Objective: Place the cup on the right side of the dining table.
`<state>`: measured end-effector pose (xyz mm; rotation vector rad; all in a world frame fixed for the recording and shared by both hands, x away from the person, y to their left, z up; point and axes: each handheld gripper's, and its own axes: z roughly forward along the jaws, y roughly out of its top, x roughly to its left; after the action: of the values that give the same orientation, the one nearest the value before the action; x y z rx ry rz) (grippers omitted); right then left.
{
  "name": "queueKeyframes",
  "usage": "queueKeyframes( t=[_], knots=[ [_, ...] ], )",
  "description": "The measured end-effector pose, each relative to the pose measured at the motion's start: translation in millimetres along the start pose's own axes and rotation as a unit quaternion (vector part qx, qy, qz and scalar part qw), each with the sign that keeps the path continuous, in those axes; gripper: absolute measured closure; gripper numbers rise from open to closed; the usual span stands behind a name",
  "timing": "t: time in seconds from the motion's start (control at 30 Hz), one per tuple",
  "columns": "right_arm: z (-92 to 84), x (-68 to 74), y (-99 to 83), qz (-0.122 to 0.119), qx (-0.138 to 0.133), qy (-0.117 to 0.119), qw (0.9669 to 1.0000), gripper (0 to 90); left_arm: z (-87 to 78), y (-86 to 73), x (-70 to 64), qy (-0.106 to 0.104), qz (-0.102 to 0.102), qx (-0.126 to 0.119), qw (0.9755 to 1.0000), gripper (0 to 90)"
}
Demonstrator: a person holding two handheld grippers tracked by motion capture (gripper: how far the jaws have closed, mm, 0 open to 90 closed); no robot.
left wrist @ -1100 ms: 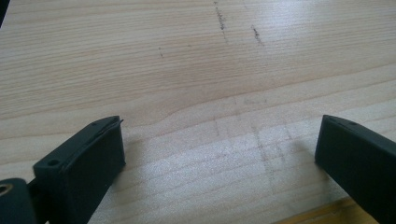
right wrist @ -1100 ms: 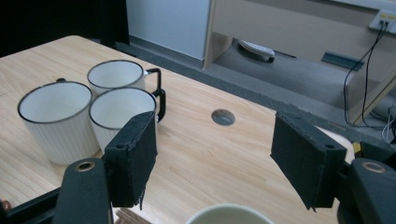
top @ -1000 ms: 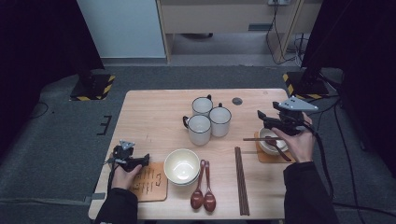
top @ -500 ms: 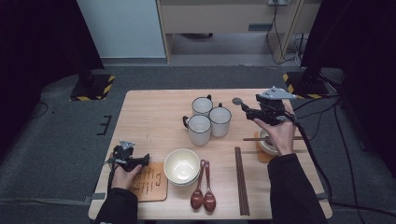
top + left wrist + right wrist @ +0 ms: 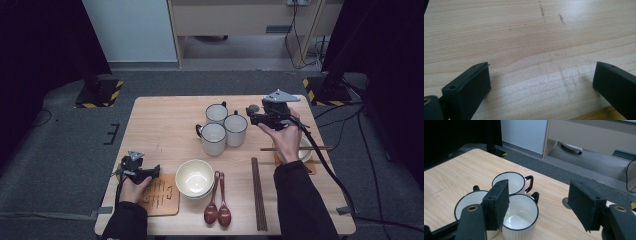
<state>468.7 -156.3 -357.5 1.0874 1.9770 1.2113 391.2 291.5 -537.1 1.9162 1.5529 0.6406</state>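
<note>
High view: bench (image 5: pixel 165 125), three mugs clustered mid-bench. Right gripper (image 5: pixel 256 118), fingers open and empty, hovers just right of the nearest mug (image 5: pixel 235 129). Left gripper (image 5: pixel 150 172), fingers open, rests left of the bowl (image 5: pixel 193 177). Risk: tight cluster; a finger could knock the neighbouring mugs.

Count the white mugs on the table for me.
3, clustered at the table's middle: the rear mug, the right mug nearest the right tool, and the front mug.

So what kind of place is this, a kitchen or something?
More likely a recording studio or lab: black curtains flank a wooden table, cables trail over grey carpet, and mugs are staged.
</note>
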Motion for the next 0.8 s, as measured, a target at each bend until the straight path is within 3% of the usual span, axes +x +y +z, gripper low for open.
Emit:
queueKeyframes(
  t=[0.53,0.8],
  knots=[
    [31.8,14.7,-16.7,0.004,0.045,0.009,0.9989,36.5,0.0,0.0,0.0,0.000,0.000,0.000,1.0000,0.4],
    [39.5,9.9,-27.5,0.017,0.058,0.006,0.9982,39.3,0.0,0.0,0.0,0.000,0.000,0.000,1.0000,0.4]
  ],
)
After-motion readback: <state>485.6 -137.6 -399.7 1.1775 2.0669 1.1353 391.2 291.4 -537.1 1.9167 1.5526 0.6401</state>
